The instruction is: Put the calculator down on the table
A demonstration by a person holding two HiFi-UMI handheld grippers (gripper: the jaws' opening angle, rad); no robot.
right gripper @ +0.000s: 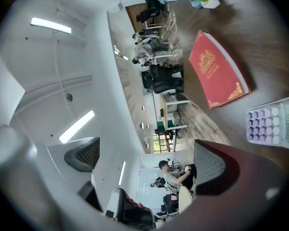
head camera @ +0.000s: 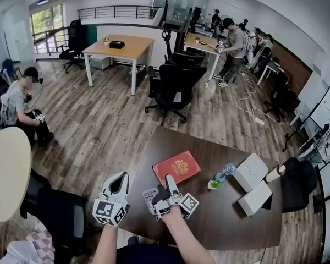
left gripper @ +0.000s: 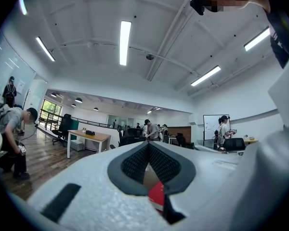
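Both claws are empty. Your right claw (head camera: 169, 183) is released: its own view shows the jaws standing wide apart with only the far room between them. Your left claw (head camera: 118, 181) is clenched, tips together on nothing, and only a sliver of red and brown shows through the small gap behind the pads.

The calculator (head camera: 149, 197) lies flat on the counter (head camera: 220, 219), keys up, near the front edge closest to you. It sits between your two claws, just beside the right one on its left side. In the head view the right claw's body overlaps it, so contact cannot be judged there. The right gripper view places the calculator (right gripper: 273, 124) outside the jaw gap, off past one jaw and apart from it, resting on the dark wood near the red book (right gripper: 219, 71).

From how things lie, the put-down looks done, because the calculator rests on the counter and no jaw holds it.

If you want to regrip it, your right hand is clearly the nearer one. You would need to shift that claw sideways toward your left, since the calculator is not ahead of the jaws. Its long axis is hard to read, as one end is cut off in each view.
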